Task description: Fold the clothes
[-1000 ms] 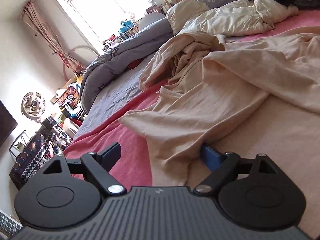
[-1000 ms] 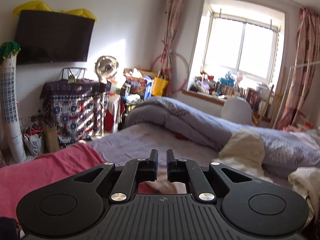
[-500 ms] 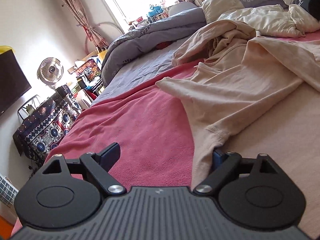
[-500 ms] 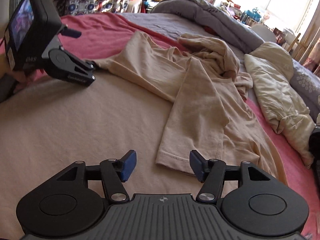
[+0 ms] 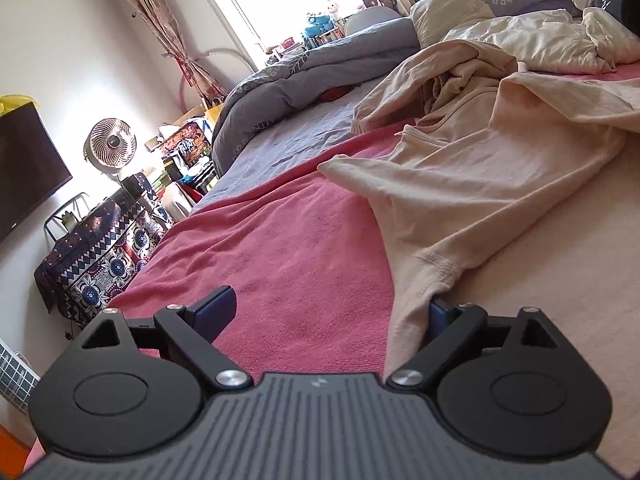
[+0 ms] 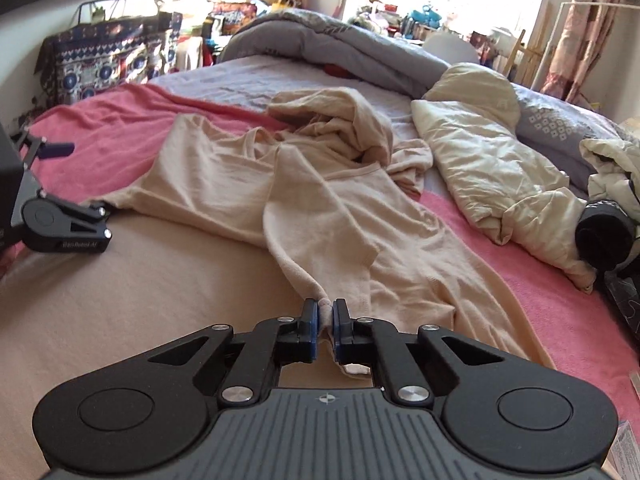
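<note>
A beige long-sleeved top [image 6: 320, 200] lies crumpled across the bed, partly on a pink blanket [image 6: 100, 136] and partly on a beige sheet [image 6: 140, 300]. My right gripper [image 6: 326, 312] is low over the sheet; its jaws are closing, and the blue pads pinch a corner of the top's near hem. My left gripper [image 5: 326, 312] stands open at the top's left corner [image 5: 432, 264], where the cloth drapes against the inner side of its right finger [image 5: 438, 316]. From the right wrist view the left gripper [image 6: 86, 178] appears at the far left edge.
A cream quilt [image 6: 500, 168] and a rolled grey duvet [image 6: 340, 44] lie farther up the bed. A dark bundle [image 6: 604, 240] sits at the right edge. Beside the bed stand a patterned covered table [image 5: 100, 256] and a fan [image 5: 110, 144].
My right gripper dropped from facing the room down to the bed, opened wide, then closed on the top's hem. The left gripper shifted and rolled slightly early on, then stayed still.
</note>
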`<action>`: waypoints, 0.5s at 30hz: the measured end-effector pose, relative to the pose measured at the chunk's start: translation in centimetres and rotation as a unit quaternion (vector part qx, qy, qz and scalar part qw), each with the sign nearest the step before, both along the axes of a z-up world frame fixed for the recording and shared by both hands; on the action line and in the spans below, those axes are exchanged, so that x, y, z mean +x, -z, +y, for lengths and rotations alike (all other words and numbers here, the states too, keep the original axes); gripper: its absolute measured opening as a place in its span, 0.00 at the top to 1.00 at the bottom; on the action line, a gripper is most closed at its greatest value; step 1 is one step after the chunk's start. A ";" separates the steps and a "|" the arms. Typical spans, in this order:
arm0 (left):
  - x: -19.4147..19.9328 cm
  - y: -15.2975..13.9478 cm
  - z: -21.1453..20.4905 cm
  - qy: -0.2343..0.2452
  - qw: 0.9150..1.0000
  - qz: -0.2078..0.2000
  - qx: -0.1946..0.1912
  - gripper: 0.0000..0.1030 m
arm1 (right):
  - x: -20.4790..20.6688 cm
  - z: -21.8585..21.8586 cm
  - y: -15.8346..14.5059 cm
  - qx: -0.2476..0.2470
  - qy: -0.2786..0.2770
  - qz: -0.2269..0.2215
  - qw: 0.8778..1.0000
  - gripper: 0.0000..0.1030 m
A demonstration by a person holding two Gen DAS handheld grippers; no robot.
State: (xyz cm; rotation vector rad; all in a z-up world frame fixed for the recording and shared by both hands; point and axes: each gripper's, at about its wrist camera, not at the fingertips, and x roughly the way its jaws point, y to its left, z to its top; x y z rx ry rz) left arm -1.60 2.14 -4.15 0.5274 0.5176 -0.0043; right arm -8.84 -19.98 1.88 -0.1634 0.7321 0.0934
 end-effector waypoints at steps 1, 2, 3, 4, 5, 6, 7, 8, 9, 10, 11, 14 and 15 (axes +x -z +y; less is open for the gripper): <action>0.0 0.0 0.0 0.000 1.000 -0.001 0.000 0.09 | 0.3 -0.8 -0.8 0.031 0.010 0.000 0.999 0.92; 0.0 0.0 0.0 -0.001 1.000 -0.001 0.001 0.09 | 0.5 -1.5 -1.7 0.062 0.019 -0.002 0.998 0.92; 0.0 0.0 0.1 -0.006 1.000 -0.002 -0.003 0.08 | 0.7 -2.1 -2.8 0.088 0.024 -0.007 0.996 0.92; 0.1 -0.1 0.4 -0.012 1.000 -0.003 -0.009 0.07 | 1.0 -2.7 -3.9 0.113 0.027 -0.013 0.993 0.92; 0.1 -0.3 0.6 -0.018 1.000 -0.004 -0.016 0.07 | 1.4 -3.2 -5.2 0.135 0.028 -0.024 0.990 0.92; 0.2 -0.4 0.9 -0.025 0.999 -0.005 -0.022 0.06 | 1.7 -3.5 -6.6 0.153 0.026 -0.035 0.987 0.92; 0.2 -0.5 1.2 -0.031 0.999 -0.006 -0.028 0.06 | 2.0 -3.8 -8.0 0.169 0.022 -0.045 0.984 0.92; 0.3 -0.6 1.6 -0.040 0.998 -0.004 -0.040 0.04 | 2.2 -4.1 -9.6 0.187 0.017 -0.062 0.980 0.92; 0.5 -0.7 2.1 -0.050 0.997 -0.001 -0.054 0.04 | 2.3 -4.7 -10.6 0.197 0.018 -0.076 0.977 0.92; 0.6 -0.8 2.6 -0.056 0.996 0.004 -0.066 0.04 | 2.4 -5.2 -11.5 0.202 0.021 -0.089 0.975 0.92; 0.7 -0.8 3.0 -0.061 0.995 0.009 -0.078 0.03 | 2.5 -5.8 -12.3 0.208 0.024 -0.101 0.973 0.92; 0.9 -0.8 3.9 -0.068 0.992 0.023 -0.101 0.03 | 2.8 -7.8 -12.5 0.201 0.056 -0.114 0.971 0.92; 0.9 -0.8 4.0 -0.068 0.992 0.025 -0.104 0.02 | 3.0 -8.6 -11.5 0.191 0.074 -0.106 0.973 0.92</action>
